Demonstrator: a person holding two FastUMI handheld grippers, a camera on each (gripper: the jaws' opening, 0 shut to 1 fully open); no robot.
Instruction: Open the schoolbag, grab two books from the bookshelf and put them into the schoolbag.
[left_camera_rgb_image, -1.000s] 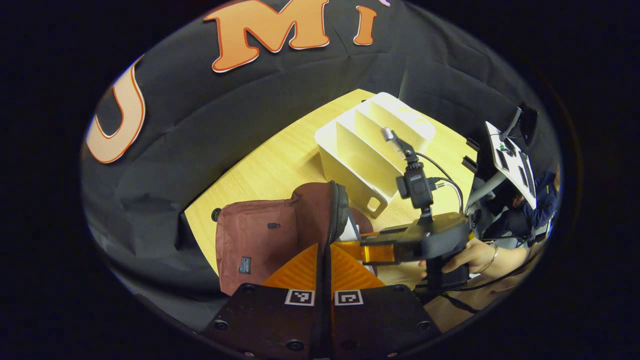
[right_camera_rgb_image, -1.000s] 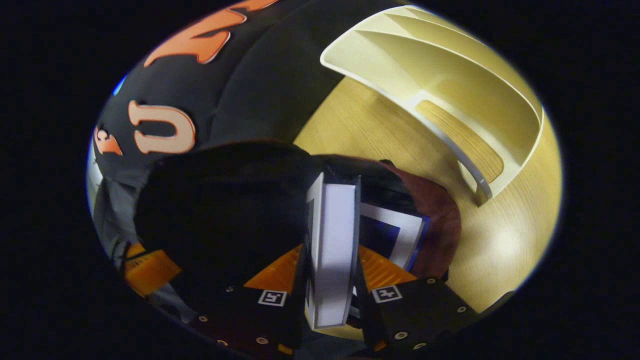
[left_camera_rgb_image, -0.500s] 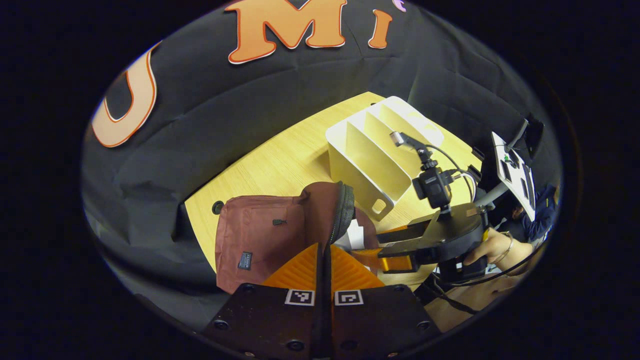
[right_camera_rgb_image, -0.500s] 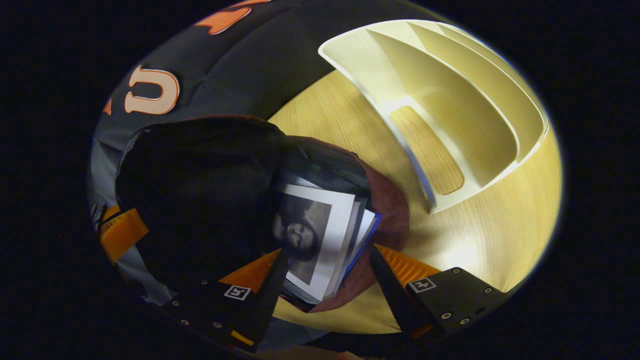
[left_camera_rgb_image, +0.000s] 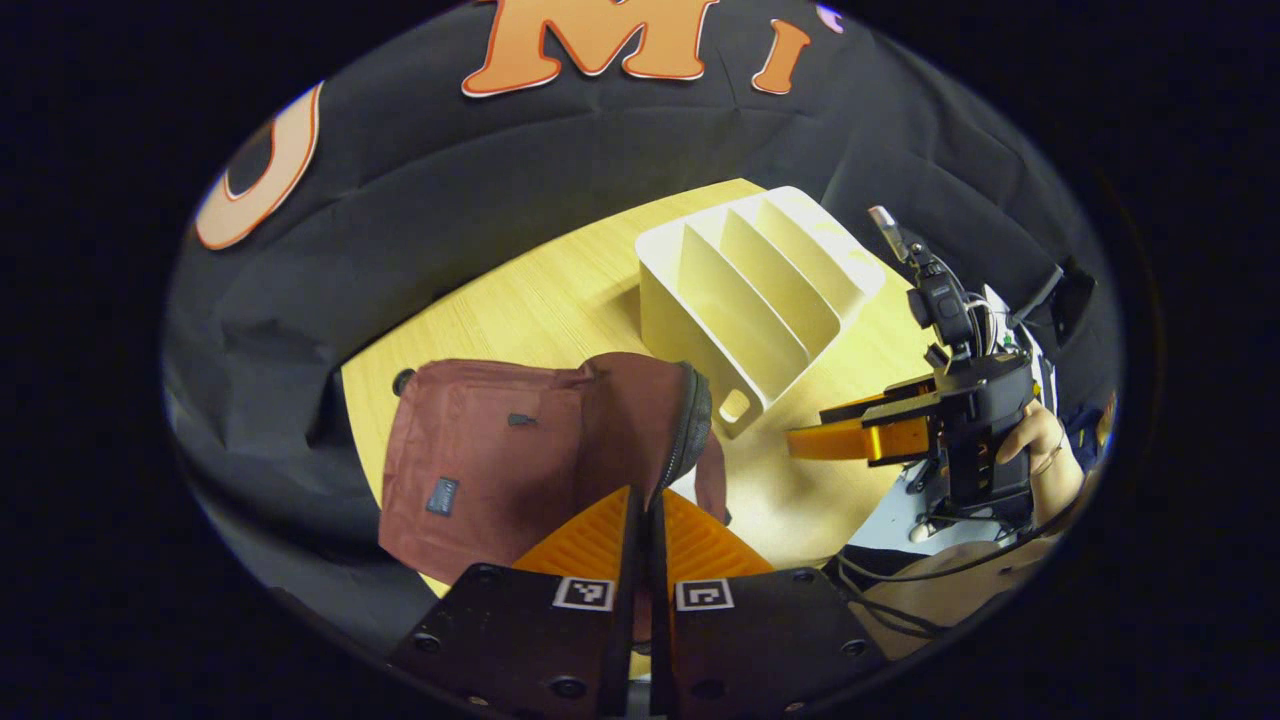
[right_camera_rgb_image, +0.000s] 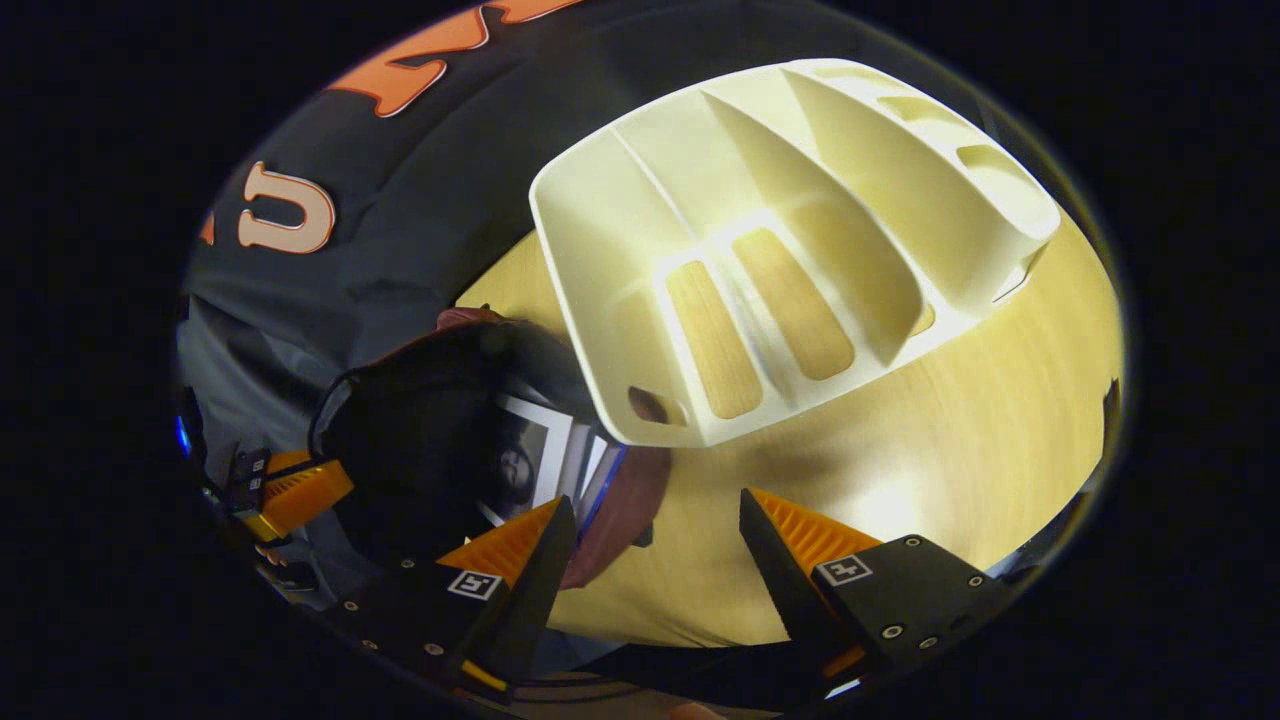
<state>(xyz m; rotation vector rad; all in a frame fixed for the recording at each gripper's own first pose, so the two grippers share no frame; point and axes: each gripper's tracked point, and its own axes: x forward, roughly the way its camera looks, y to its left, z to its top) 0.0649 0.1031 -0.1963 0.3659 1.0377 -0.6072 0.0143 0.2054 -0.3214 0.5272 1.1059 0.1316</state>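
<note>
Jaws of the left gripper (left_camera_rgb_image: 640, 520) were pressed together on the raised edge of the schoolbag's flap, which ran down between the fingers and held the mouth open. Jaws of the right gripper (right_camera_rgb_image: 650, 540) stood wide apart with nothing between them, poised above bare counter (right_camera_rgb_image: 950, 440); in the left gripper view that same tool sat off to the right, held in a hand (left_camera_rgb_image: 1040, 440), clear of the bag.

Schoolbag (left_camera_rgb_image: 500, 460), maroon, lay on the near left part of the counter. Inside its dark opening, in the right gripper view, the pale edges of books (right_camera_rgb_image: 560, 460) were visible; at least one cover and further page edges showed, though an exact count could not be confirmed. Bookshelf (right_camera_rgb_image: 760, 250), a cream divided rack, stood just beyond the bag, close to it; its visible slots were empty, with counter showing through the slits in its base.

Assessment: loading appeared complete or nearly so, with the released right tool apart from the bag. Next move, on that judgement, would call for the left jaws to let the flap go, provided both books sit fully inside.
</note>
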